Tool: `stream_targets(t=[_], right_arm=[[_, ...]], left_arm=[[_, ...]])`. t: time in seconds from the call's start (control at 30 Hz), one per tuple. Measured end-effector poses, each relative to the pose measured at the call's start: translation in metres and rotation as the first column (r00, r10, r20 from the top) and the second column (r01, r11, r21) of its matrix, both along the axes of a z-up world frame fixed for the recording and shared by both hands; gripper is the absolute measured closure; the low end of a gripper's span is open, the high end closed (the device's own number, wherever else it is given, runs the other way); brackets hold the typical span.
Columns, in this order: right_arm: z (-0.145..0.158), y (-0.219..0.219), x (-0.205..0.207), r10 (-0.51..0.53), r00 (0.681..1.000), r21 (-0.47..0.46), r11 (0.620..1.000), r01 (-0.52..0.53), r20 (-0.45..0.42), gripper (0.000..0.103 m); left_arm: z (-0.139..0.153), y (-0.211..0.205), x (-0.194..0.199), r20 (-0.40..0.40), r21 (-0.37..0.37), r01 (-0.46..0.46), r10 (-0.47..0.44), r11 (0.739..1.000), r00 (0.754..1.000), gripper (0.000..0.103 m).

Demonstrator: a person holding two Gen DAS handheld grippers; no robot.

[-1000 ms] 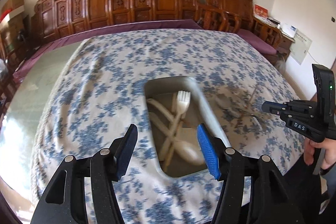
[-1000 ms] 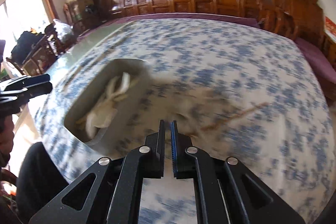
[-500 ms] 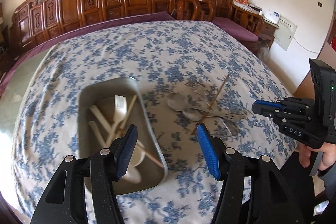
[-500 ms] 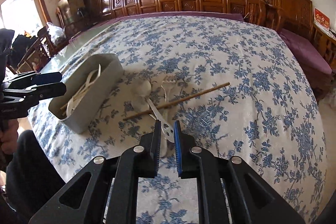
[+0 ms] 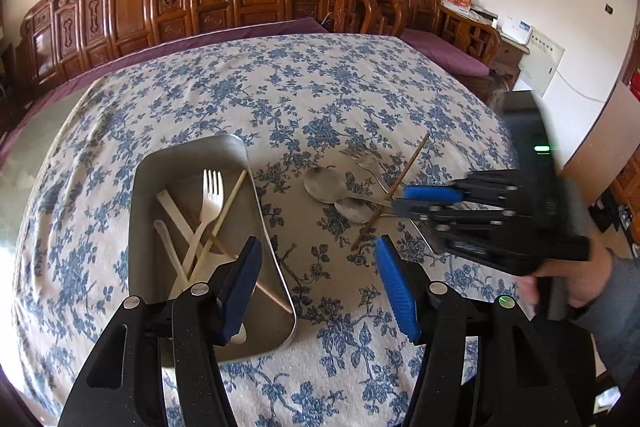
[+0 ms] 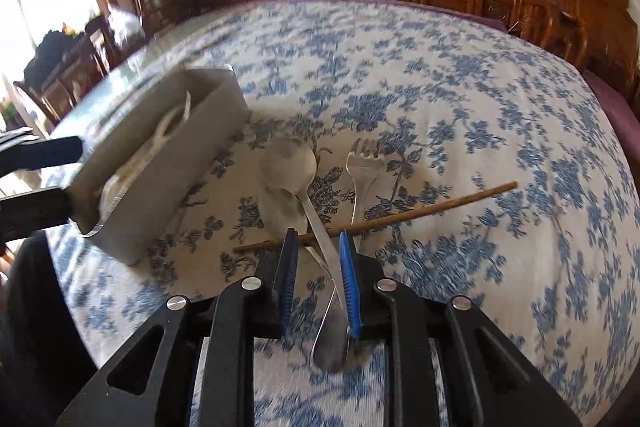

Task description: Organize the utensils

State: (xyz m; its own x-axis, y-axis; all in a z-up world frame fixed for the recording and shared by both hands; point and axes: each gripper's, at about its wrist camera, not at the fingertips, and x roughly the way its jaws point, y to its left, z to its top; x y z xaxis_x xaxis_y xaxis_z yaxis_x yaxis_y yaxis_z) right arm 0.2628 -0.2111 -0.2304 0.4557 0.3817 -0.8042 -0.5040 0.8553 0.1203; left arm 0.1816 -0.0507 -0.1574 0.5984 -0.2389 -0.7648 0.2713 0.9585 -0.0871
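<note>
The right gripper (image 6: 318,267) stood partly parted astride the metal spoon (image 6: 298,183) handle, beside the chopstick (image 6: 380,221) and fork (image 6: 362,171). The left gripper (image 5: 318,283) gaped wide at the tray (image 5: 148,171) rim. Bare tablecloth (image 5: 280,95) lay beyond; no legible writing.

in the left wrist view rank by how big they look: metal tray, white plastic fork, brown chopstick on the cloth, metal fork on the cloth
1. metal tray
2. brown chopstick and white plastic fork: similar length, and the fork is nearer the camera, so unranked
3. metal fork, partly hidden and farther away
</note>
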Motion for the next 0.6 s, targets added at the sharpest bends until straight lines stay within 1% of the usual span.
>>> stream_targets(t=[0.17,0.37,0.43,0.47,0.5,0.53,0.6], right_arm=[[-0.01,0.009,0.011,0.031,0.999,-0.069,0.997,-0.032,-0.02,0.08],[-0.01,0.012,0.018,0.05,0.997,-0.072,0.996,-0.054,-0.063,0.077],[-0.01,0.016,0.02,0.049,0.995,-0.088,0.995,-0.056,-0.084,0.083],[-0.013,0.017,0.021,0.046,0.993,-0.098,0.994,-0.057,-0.111,0.085],[-0.014,0.019,0.019,0.046,0.993,-0.117,0.991,-0.059,-0.11,0.086],[-0.014,0.021,0.018,0.047,0.993,-0.13,0.99,-0.06,-0.105,0.086],[-0.014,0.021,0.018,0.035,0.993,-0.128,0.991,-0.049,-0.108,0.087]], left_arm=[[0.002,0.004,-0.008,0.001,-0.011,-0.002,0.002,1.0,1.0,0.047],[0.001,0.006,-0.01,-0.001,-0.013,-0.001,0.001,1.0,1.0,0.047],[0.001,0.006,-0.011,-0.001,-0.014,-0.002,0.002,1.0,1.0,0.047],[0.001,0.006,-0.011,0.0,-0.012,-0.001,0.001,1.0,1.0,0.047],[0.001,0.006,-0.011,0.0,-0.011,0.0,0.0,1.0,1.0,0.047],[0.001,0.006,-0.011,0.001,-0.011,0.0,0.0,1.0,1.0,0.047],[0.0,0.007,-0.012,-0.001,-0.012,0.0,0.0,1.0,1.0,0.047]])
